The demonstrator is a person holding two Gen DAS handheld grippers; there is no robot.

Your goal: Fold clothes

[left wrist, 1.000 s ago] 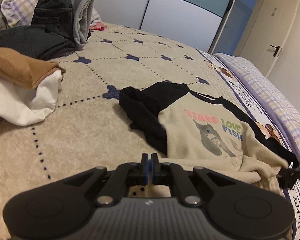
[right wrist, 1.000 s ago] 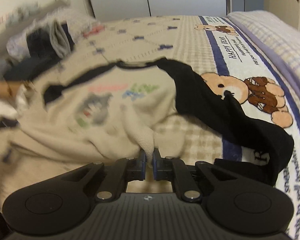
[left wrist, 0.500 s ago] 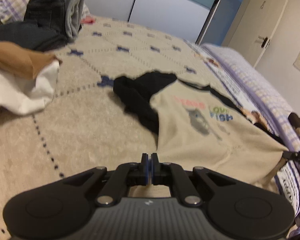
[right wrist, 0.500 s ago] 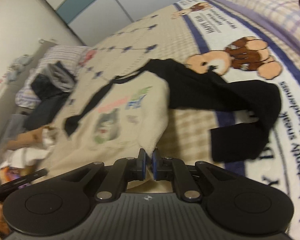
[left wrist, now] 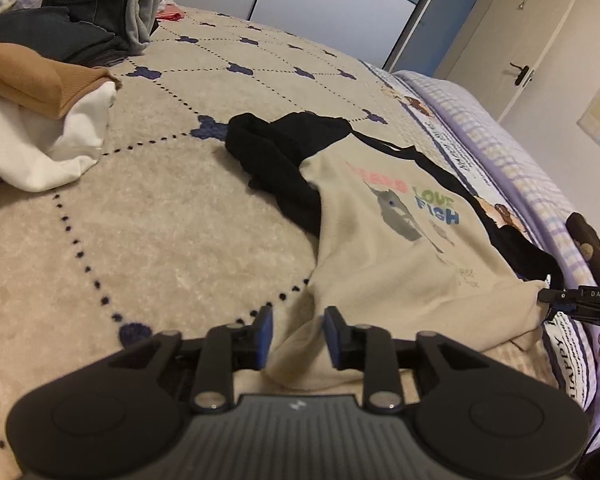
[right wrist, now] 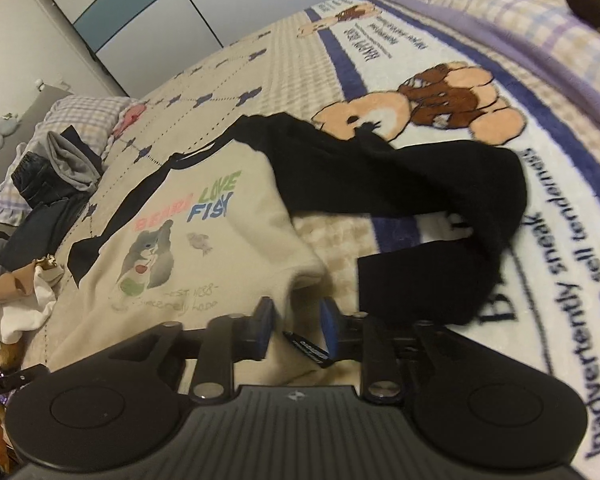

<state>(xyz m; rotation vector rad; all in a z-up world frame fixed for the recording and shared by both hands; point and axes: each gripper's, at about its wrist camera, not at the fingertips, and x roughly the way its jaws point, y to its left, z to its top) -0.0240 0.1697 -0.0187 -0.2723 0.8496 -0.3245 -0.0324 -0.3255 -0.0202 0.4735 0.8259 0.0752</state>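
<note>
While cream sweatshirt (left wrist: 384,248) with black sleeves lies face up, spread on beige bedspread (left wrist: 140,220), left gripper (left wrist: 298,334) jaws opening, part open, hem fold between pads, unclamped; right gripper (right wrist: 296,324) likewise at other hem corner; unfolded clothes pile (left wrist: 48,60) beyond, well apart; no containers

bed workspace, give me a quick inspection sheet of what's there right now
surface: beige blanket with navy dotted pattern and a bear border.
job's things: cream sweatshirt with black sleeves, spread print side up, unfolded; right sleeve crumpled.
clutter: brown and white garments and dark jeans pile heaped at the far left.
grippers: left tongs opening, hem between the pads; right tongs opening, hem between.
cables: nothing seen.
surroundings: wardrobe doors, a room door.
</note>
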